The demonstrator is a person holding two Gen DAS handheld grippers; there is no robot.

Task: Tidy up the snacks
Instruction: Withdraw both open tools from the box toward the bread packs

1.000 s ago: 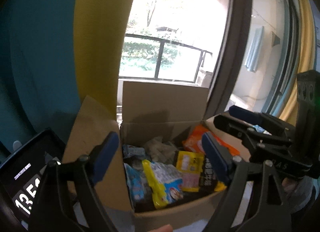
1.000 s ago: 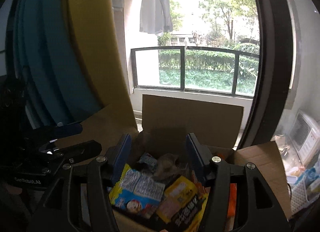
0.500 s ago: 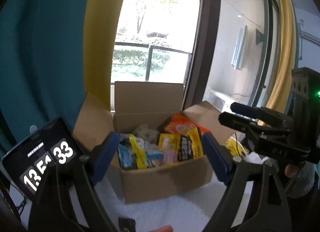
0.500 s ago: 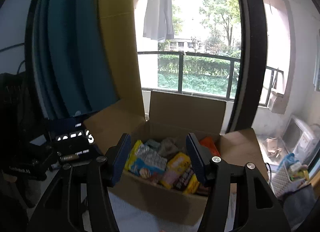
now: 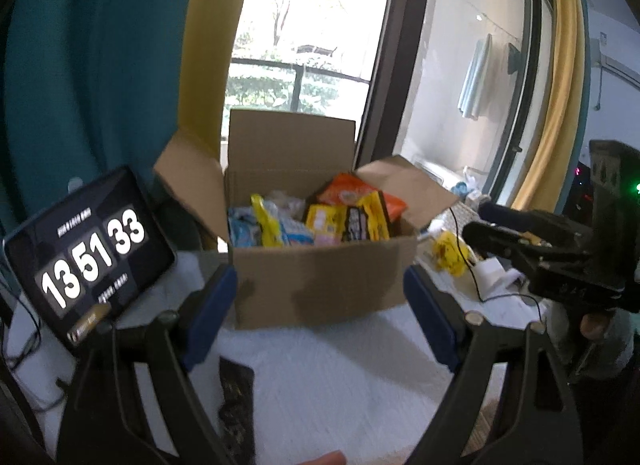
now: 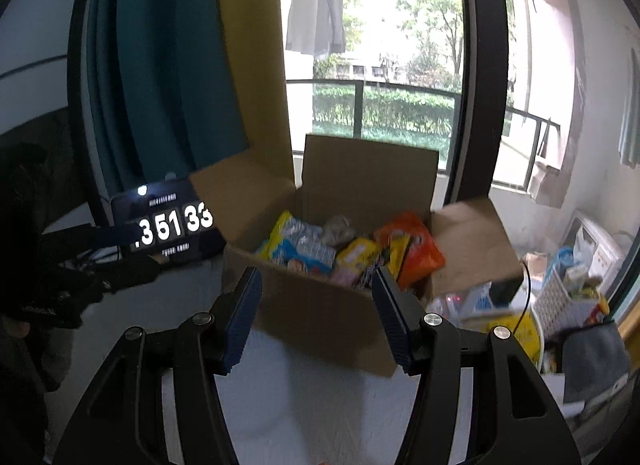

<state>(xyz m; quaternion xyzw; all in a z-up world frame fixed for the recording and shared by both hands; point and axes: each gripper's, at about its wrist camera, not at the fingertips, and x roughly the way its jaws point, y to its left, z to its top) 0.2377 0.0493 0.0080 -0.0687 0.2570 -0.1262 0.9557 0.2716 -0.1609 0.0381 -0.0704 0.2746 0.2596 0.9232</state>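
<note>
Both grippers are now sitting farther back from the cardboard box [image 5: 320, 277] than they were a second ago, when their blue pads were hanging right over the snacks; the white table top [image 5: 340, 377] is showing in front of the box now.

From the left wrist view, the left gripper [image 5: 320, 317] is hovering low over the table with its fingers spread wide, nothing between them, the box front filling the gap at 12 o'clock. The right gripper [image 6: 316, 317] is likewise standing open and empty, its pads framing the near corner of the box.

The box is resting on the table with its flaps folded outward. Snack packets are standing packed inside it: an orange bag [image 6: 416, 249] at the right end, a yellow packet [image 5: 326, 221] in the middle, a black-and-yellow packet [image 5: 366, 221] just beside it, and a blue-and-yellow bag [image 6: 300, 245] at the left end.

At 9 o'clock of the box a tablet clock [image 5: 88, 253] is leaning, reading 13 51 33. A dark packet [image 5: 236, 397] is lying flat on the table at 6 o'clock, between the left gripper's fingers. At 3 o'clock a white basket [image 6: 568, 301] is sitting among clutter.
</note>
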